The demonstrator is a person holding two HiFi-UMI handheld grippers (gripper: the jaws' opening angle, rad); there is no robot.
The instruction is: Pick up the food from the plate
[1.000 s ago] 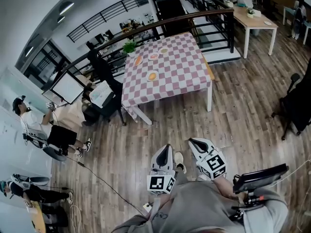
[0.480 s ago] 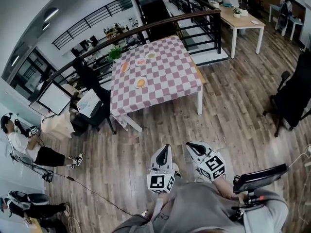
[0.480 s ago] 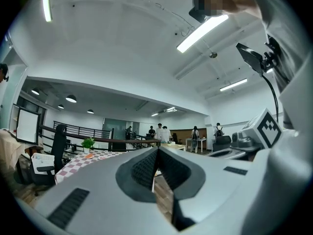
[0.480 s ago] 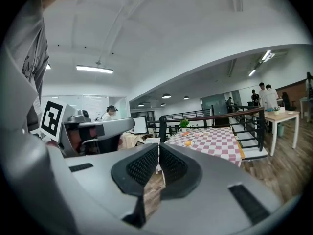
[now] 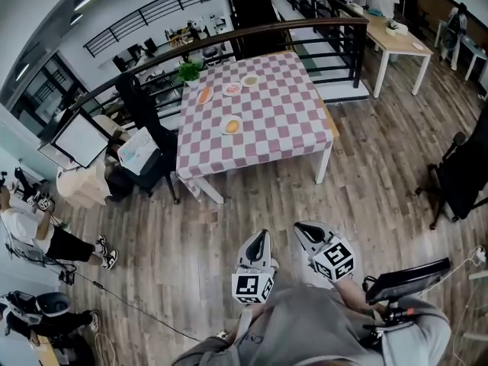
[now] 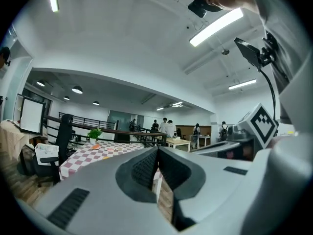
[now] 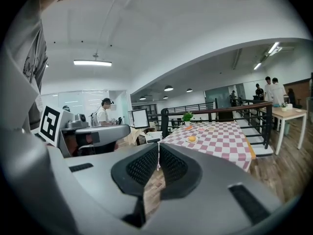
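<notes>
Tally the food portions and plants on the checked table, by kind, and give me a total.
Food portions: 4
Plant: 1
Total: 5

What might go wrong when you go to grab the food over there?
Both jaws are shut: the left hand-held gripper and right hand-held gripper might shove the food off its plate unless they open first. A cable lies on the floor near the person; it may trip them. A chair stands at the table's side nearest that plate, so that way in looks tight.
</notes>
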